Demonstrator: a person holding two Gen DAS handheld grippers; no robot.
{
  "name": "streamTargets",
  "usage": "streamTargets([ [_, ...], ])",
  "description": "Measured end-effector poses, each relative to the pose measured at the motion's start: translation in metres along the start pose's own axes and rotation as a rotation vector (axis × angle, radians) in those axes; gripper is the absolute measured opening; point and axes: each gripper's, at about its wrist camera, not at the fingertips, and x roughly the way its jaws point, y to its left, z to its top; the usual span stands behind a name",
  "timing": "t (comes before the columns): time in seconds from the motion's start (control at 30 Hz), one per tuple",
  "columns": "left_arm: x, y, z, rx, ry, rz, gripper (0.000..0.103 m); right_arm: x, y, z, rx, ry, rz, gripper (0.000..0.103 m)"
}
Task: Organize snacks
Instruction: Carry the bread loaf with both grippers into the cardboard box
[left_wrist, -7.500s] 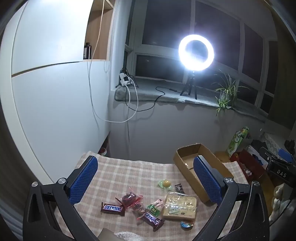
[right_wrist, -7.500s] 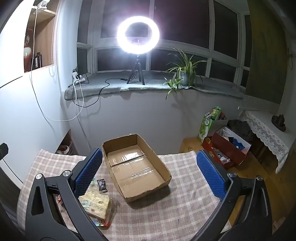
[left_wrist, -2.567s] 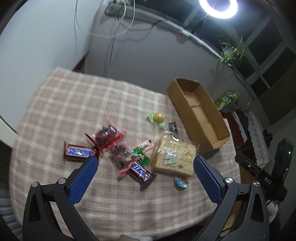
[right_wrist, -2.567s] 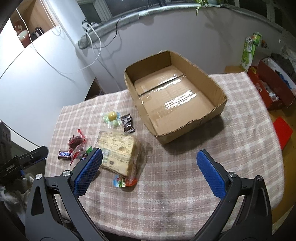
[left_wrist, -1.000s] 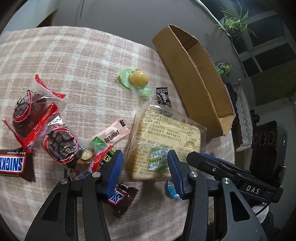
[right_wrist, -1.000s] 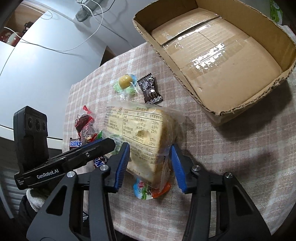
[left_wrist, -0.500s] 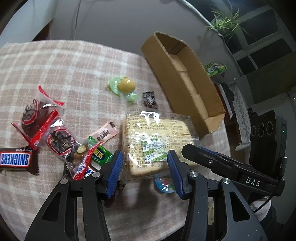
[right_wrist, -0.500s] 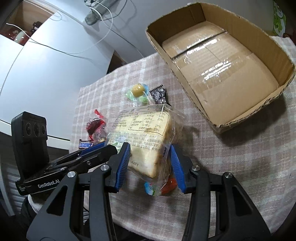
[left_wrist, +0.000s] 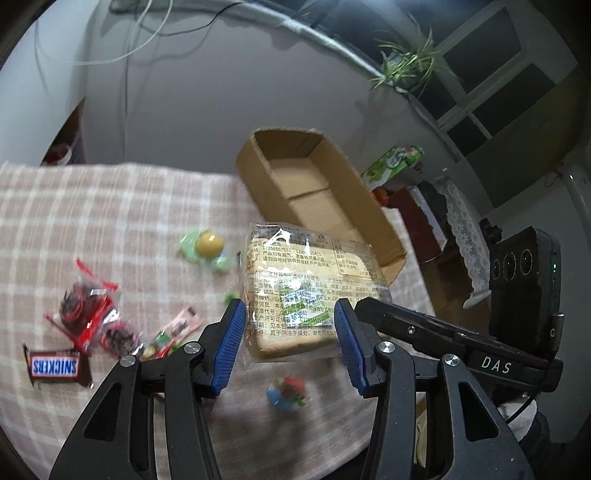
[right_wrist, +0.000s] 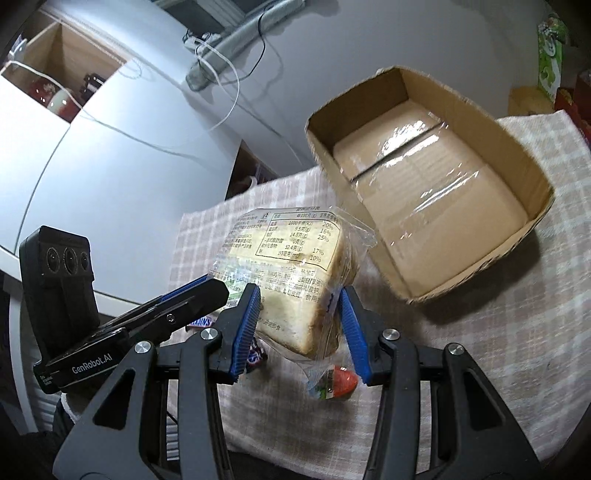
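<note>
bread pack (left_wrist: 310, 280): clear wrapper full of printed text, sliced loaf inside, held up off the cloth and tilted, just short of the box's near end
left gripper (left_wrist: 290, 341): blue pads pressed into both sides of the pack's near end, so jaws narrow and clamped on it
right gripper (right_wrist: 301, 328): same deal from its own side, 2 blue pads squeezing the loaf's lower corner, crust showing between them
cardboard box (right_wrist: 532, 173): open top, taped floor with nothing in it, sitting on the far right part of the table
small round snack (right_wrist: 334, 382): red and green wrapper, lying on the cloth right below the pack
Snickers bar (left_wrist: 55, 367): flat on the cloth at the left edge, well apart from the box
red candy bags (left_wrist: 86, 319): 2 of them bunched together just beside the Snickers
yellow candy (left_wrist: 208, 243): on a green wrapper, blurry, left of the pack
tablecloth (left_wrist: 122, 221): pink and white check, covers the whole table
plant (left_wrist: 410, 61): up on the window ledge, far back
</note>
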Motion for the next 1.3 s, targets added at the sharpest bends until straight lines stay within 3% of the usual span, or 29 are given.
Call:
streamTargets([
  [0.63, 0.074, -0.073, 0.044, 0.161, 0.041, -0.031, 0.047, -0.025, -0.080, 0.048, 0.041, -0.079, -0.120, 0.047],
  [1.3, 0.122, -0.074, 0.049, 0.187, 0.094, 0.058, 0.047, 0.002, -0.110, 0.063, 0.019, -0.048, -0.205, 0.047],
])
